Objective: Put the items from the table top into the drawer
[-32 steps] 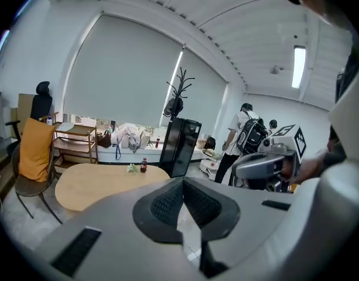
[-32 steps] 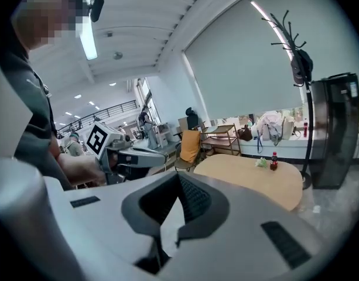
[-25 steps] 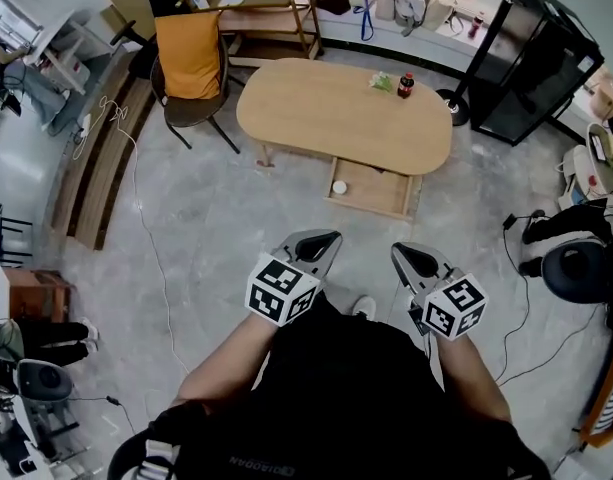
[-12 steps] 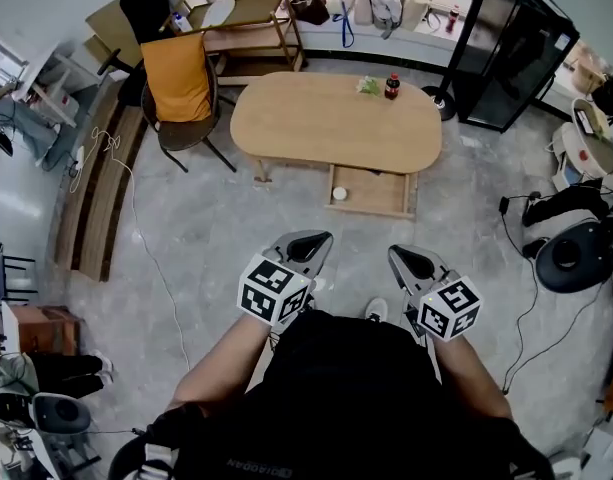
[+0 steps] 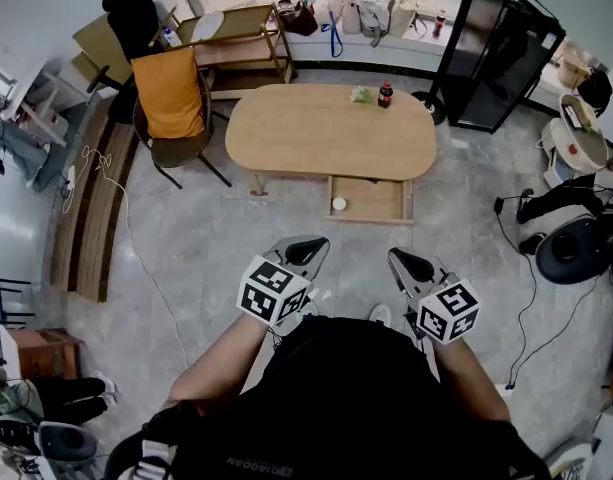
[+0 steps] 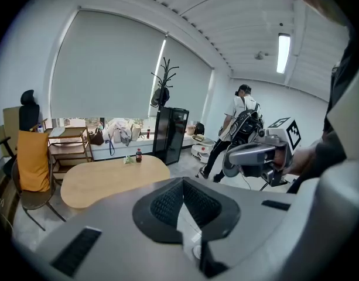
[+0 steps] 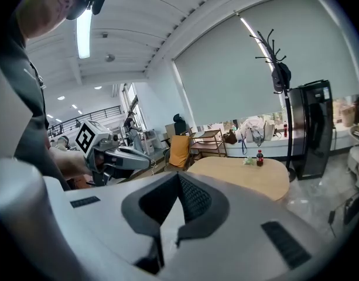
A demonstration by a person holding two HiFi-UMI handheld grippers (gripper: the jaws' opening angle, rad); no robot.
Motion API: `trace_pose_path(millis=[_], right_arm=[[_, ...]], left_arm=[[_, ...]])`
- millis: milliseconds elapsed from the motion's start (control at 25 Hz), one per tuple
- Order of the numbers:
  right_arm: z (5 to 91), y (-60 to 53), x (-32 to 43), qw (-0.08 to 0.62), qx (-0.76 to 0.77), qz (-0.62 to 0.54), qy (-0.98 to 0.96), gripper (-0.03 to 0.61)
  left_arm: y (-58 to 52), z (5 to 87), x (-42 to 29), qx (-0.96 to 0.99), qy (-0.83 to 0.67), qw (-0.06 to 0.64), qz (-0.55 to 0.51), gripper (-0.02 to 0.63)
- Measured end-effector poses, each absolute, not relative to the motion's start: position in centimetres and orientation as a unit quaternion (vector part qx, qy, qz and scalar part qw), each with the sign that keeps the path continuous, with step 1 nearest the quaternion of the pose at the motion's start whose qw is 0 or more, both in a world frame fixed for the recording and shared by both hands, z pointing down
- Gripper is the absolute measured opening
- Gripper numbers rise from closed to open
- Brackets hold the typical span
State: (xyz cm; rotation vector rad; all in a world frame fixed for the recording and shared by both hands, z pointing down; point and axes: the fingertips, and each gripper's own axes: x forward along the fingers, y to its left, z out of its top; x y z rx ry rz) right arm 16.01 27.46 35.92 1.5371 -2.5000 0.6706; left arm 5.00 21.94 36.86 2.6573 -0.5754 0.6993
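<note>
Table (image 5: 331,133): oval, light wood, standing well ahead of you on the grey floor (image 5: 216,238). Drawer (image 5: 376,213): pulled open under the table's near edge, toward its right end; a small white round item (image 5: 339,204) lies at the drawer's left end. Bottle (image 5: 385,94): dark, with a red cap, upright at the table's far edge, right of centre. Green packet (image 5: 361,94): on the table just left of the bottle; you cannot tell whether the two touch. Chair (image 5: 171,108): draped in orange, at the table's left end. Wooden shelf unit (image 5: 231,33): behind the table's far left. Black cabinet (image 5: 496,53): beyond the table's right end. Your left gripper (image 5: 308,248): held before your body, well short of the table, jaws pressed together with nothing between them. Your right gripper (image 5: 406,263): alongside the left, equally short of the table, jaws pressed together and empty. Both point toward the table; neither touches anything on it
</note>
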Motion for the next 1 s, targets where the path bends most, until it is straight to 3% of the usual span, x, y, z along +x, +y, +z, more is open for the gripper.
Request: trace_pose_path(millis=[1000], right_arm=[[36.40,27.66,15.04,0.066,0.510,0.226,-0.827,0.003]], left_arm=[[22.09,36.85,4.90,0.935,-0.200,0.171,0.238,0.005]])
